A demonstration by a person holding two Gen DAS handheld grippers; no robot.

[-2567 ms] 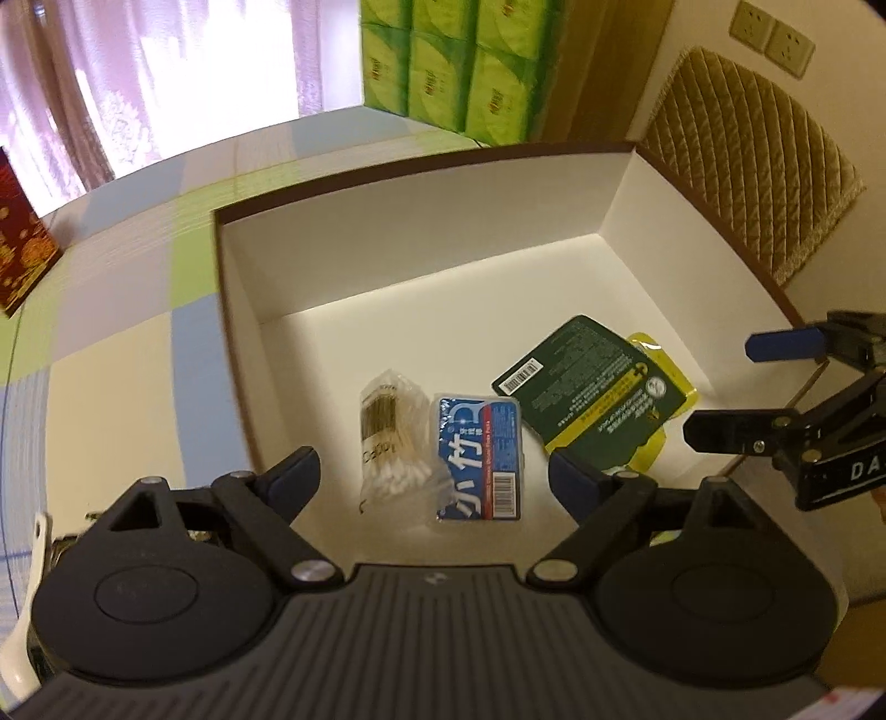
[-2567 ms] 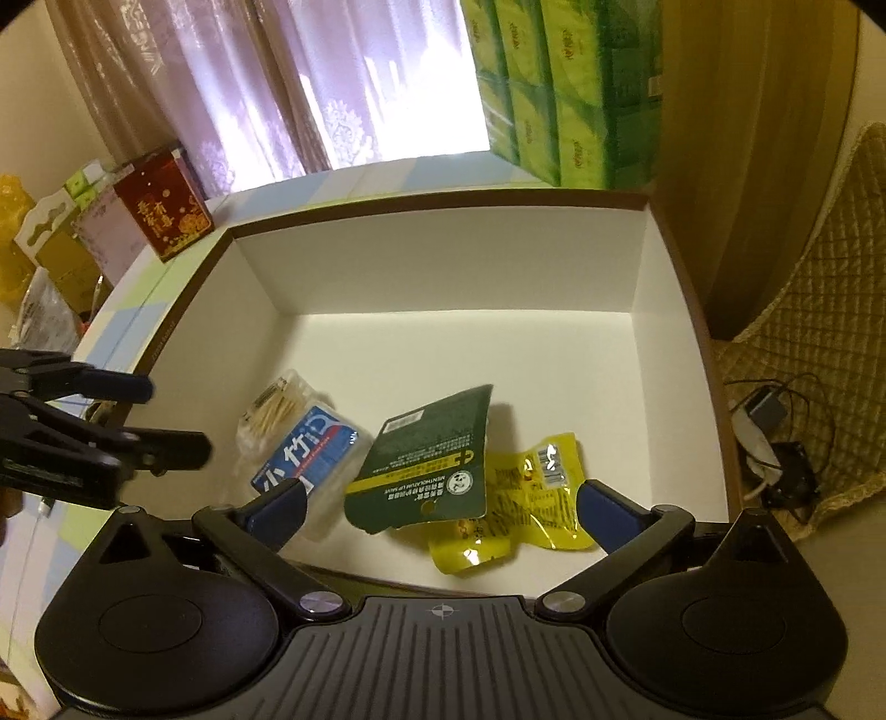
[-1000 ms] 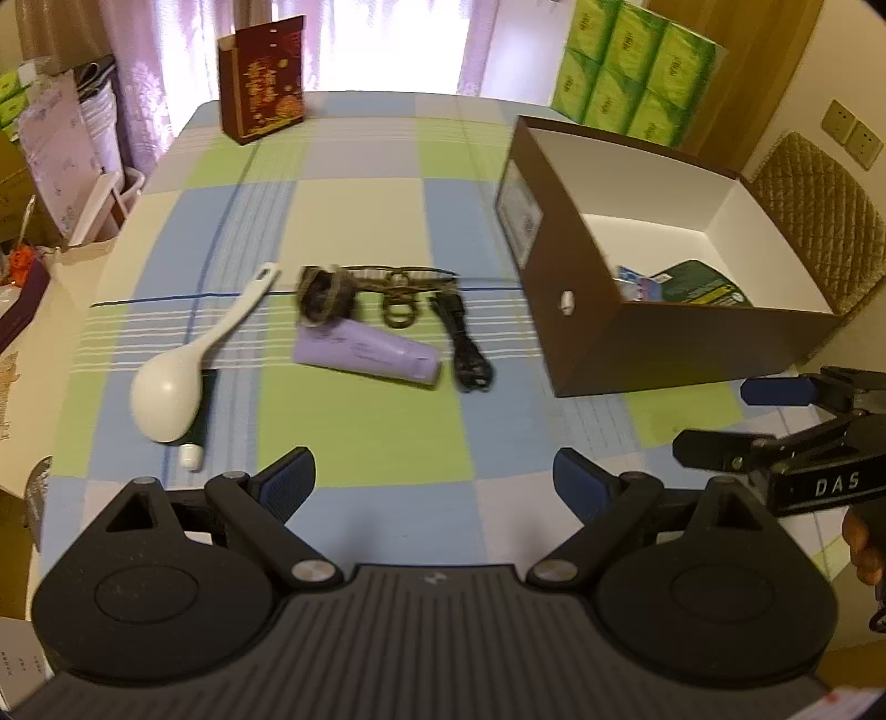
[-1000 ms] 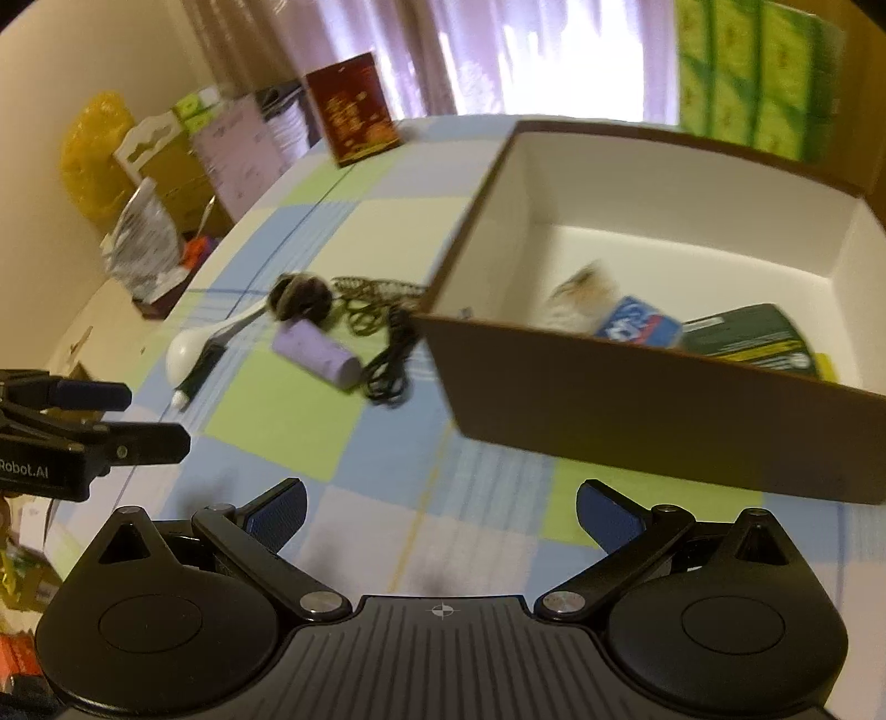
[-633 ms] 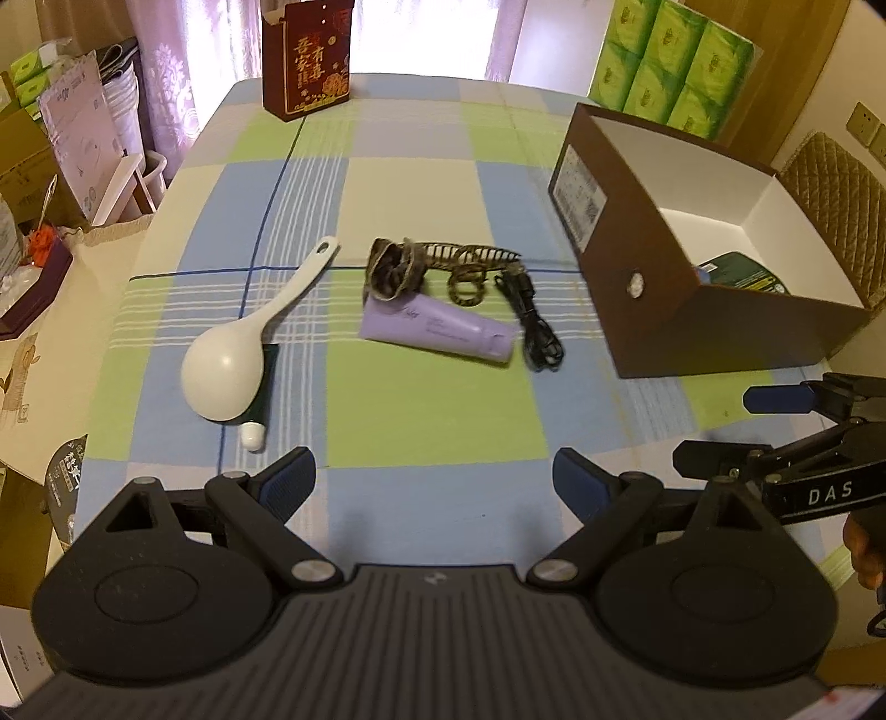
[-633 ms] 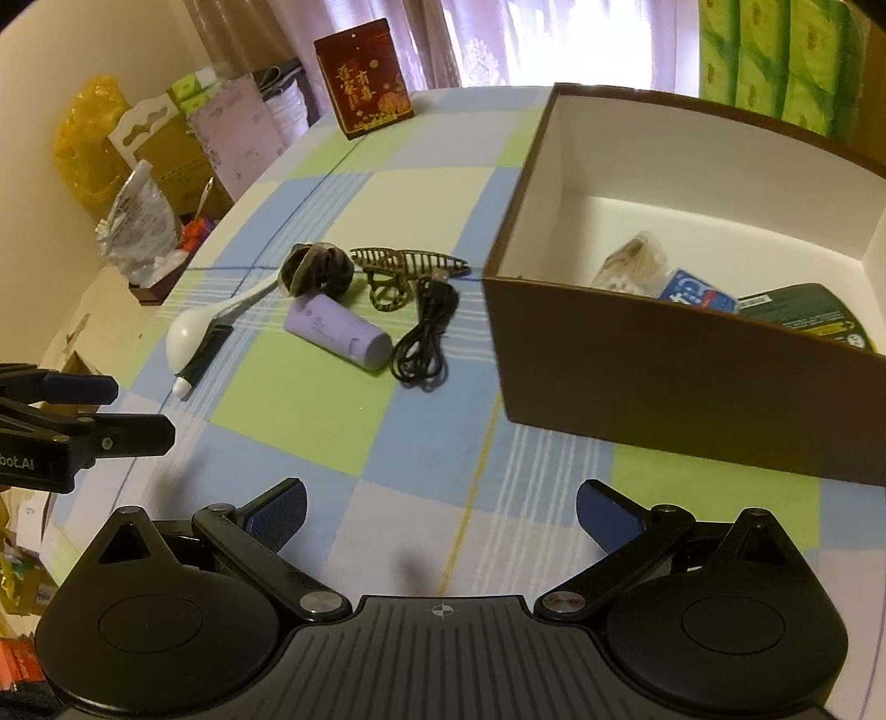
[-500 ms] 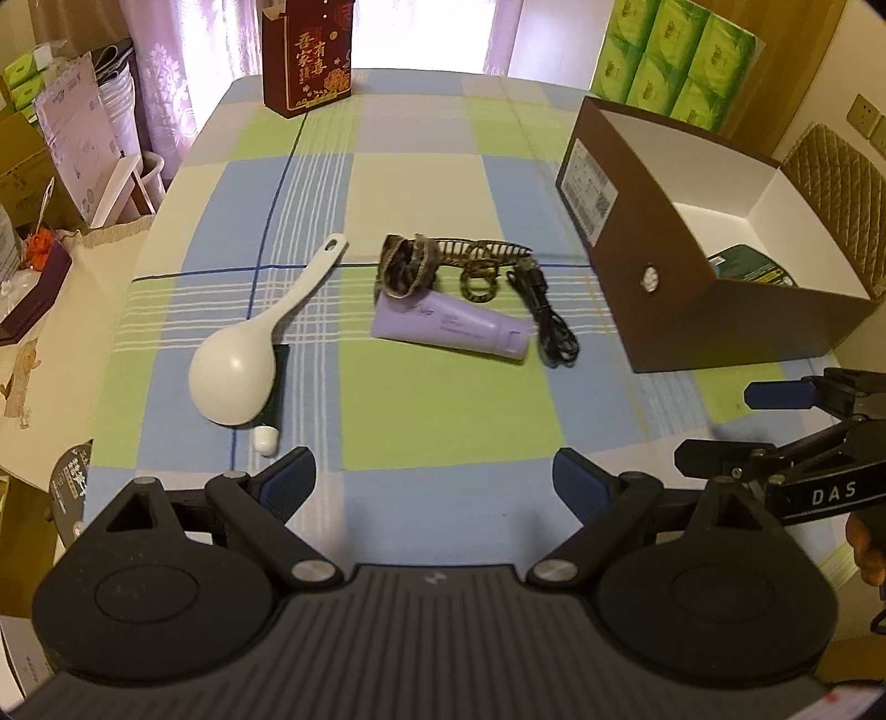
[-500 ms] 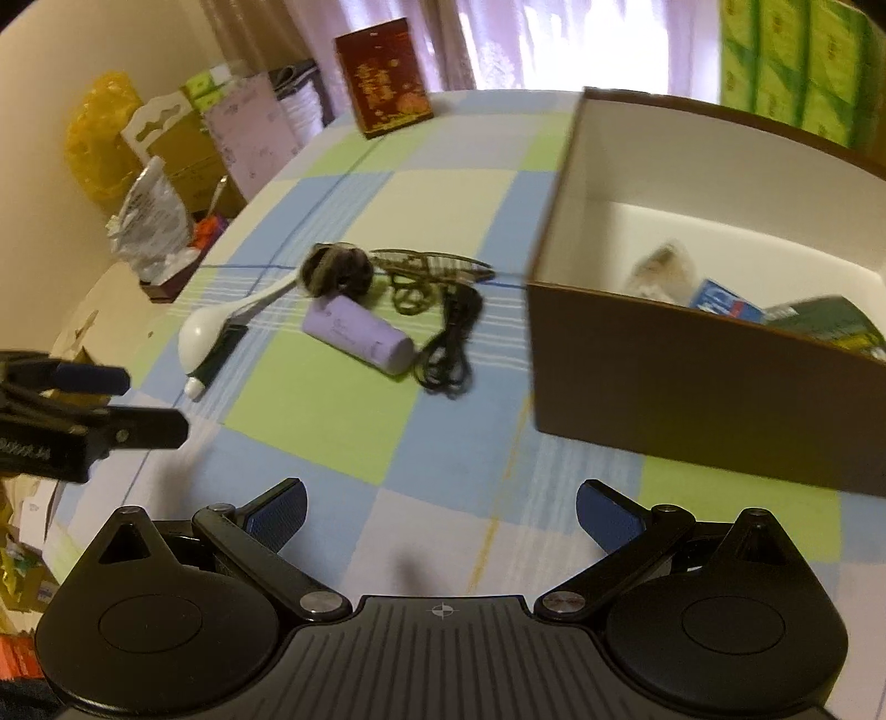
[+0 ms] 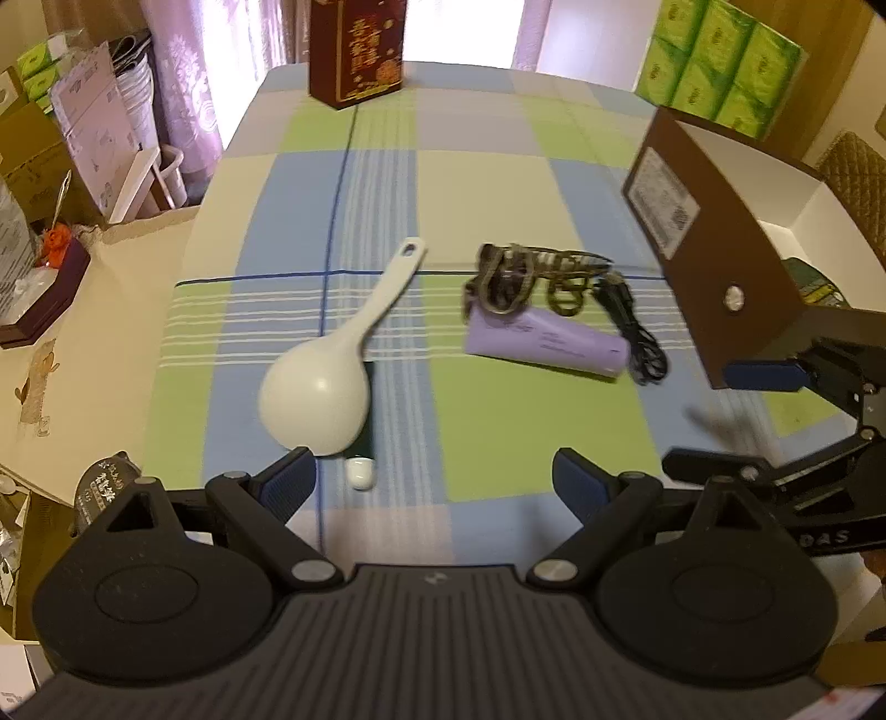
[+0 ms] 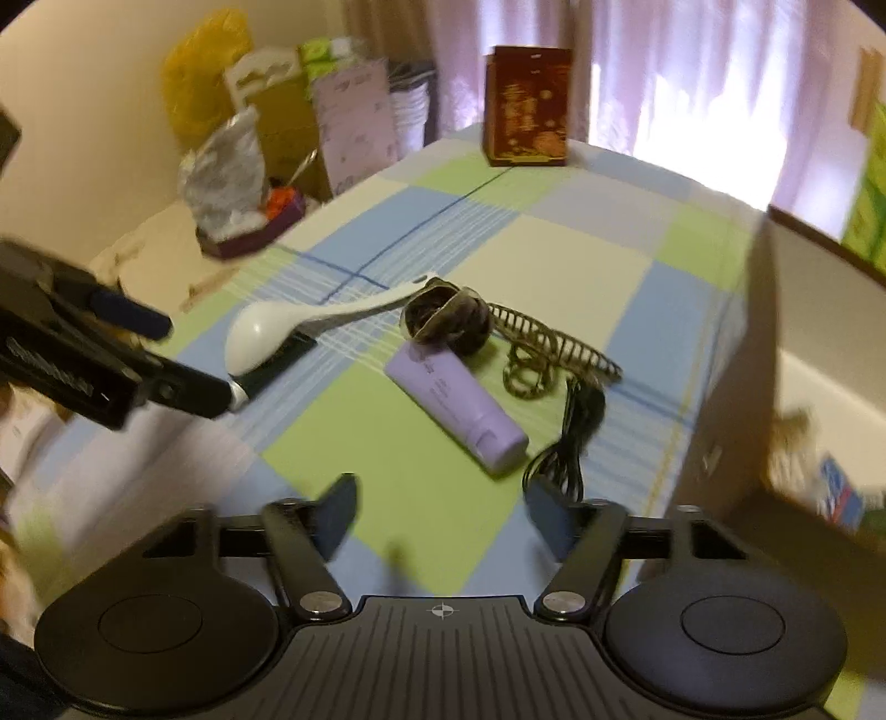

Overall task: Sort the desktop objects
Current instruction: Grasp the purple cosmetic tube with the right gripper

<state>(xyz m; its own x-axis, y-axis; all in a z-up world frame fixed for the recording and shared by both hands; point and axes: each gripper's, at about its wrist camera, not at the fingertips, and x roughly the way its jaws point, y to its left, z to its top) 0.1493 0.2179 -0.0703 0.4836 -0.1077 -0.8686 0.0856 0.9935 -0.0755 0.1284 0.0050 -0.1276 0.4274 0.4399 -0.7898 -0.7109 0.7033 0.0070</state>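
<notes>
On the checked tablecloth lie a white spoon [image 9: 332, 376] over a dark green tube [image 9: 361, 437], a purple tube [image 9: 545, 343], a brown scrunchie [image 9: 498, 279], a brown hair claw [image 9: 570, 271] and a black cable [image 9: 631, 332]. The brown box [image 9: 714, 266] stands at the right. My left gripper [image 9: 434, 479] is open and empty, just short of the spoon. My right gripper [image 10: 440, 512] is open and empty, near the purple tube [image 10: 459, 407] and cable [image 10: 570, 443]. The spoon [image 10: 288, 327] and scrunchie [image 10: 448, 321] lie beyond.
A red gift box [image 9: 357, 50] stands at the table's far edge. Green tissue packs [image 9: 714, 66] are stacked behind the brown box. Boxes, bags and clutter [image 10: 249, 166] sit on a side surface left of the table. A chair [image 9: 853, 177] is at the far right.
Both grippers have left the box and swung left and down over the loose objects on the cloth. The right view is blurred with motion. Both stay open.
</notes>
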